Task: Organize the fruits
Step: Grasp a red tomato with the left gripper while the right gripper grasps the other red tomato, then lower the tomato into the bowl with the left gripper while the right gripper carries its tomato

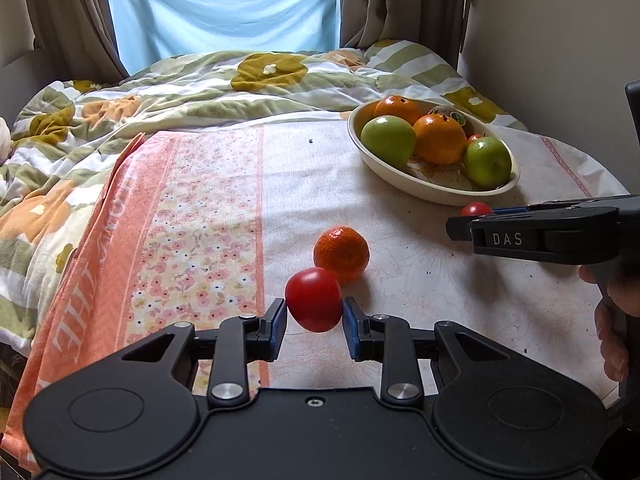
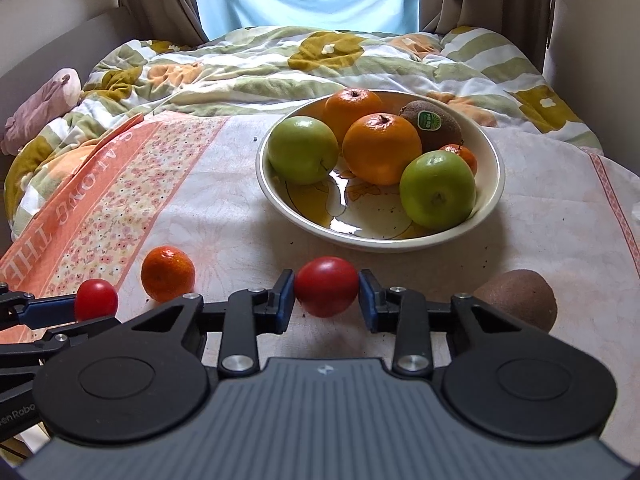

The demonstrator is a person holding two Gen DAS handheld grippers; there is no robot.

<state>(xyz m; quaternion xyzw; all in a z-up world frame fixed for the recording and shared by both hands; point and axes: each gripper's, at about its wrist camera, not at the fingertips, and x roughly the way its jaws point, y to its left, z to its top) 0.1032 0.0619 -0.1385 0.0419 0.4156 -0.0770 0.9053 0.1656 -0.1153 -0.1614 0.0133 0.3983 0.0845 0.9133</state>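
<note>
Right wrist view has the clearest look at things: the right gripper (image 2: 327, 294) is clamped on a small red tomato (image 2: 326, 286), blue pads pressing it from both sides, down low over the tablecloth (image 2: 224, 236) near the table's front edge. The bowl (image 2: 490, 184) sits straight ahead of it, further back toward the bed side of the table and a touch to the right, so for this hand it looks like basically a lift and a forward push over the near rim. The bowl already holds two green apples, two oranges, a kiwi and a little mandarin, and the free spot seems to be the bare front-left patch of the bowl floor, which is the part nearest the gripper. From the left wrist view, the left gripper (image 1: 315, 320) is also closed on its own tomato (image 1: 314, 299), held just in front of a loose mandarin (image 1: 341, 254) that's on the cloth. For that hand the bowl (image 1: 404, 178) is ahead and well off to the right, so it has the longer, diagonal trip, and the right gripper is sitting right along that path. So I'd say right hand is nearer and should go first. A brown kiwi-looking fruit (image 2: 516, 300) is still lying on the cloth just right of the right gripper too.
</note>
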